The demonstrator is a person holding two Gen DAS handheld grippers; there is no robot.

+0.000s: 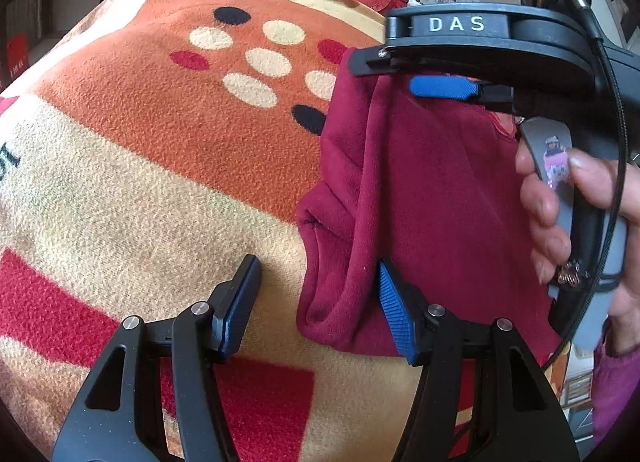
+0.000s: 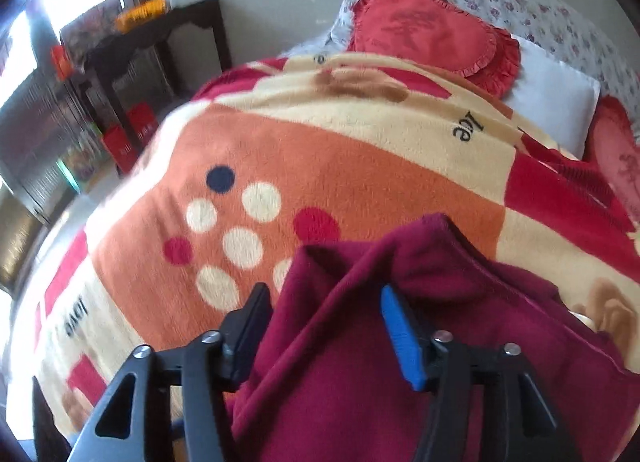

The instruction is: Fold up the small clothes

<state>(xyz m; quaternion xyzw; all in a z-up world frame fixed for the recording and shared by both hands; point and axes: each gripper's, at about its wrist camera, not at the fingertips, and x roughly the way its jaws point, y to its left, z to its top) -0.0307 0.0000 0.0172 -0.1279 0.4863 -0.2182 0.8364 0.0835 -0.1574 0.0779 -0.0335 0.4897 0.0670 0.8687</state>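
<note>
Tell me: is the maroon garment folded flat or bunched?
Bunched. The maroon garment lies in loose ridges on the blanket, not flat; both grippers are open.

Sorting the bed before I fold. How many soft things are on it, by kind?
Garment: 1
Blanket: 1
Red cushions: 2
White pillow: 1
Total: 5
</note>
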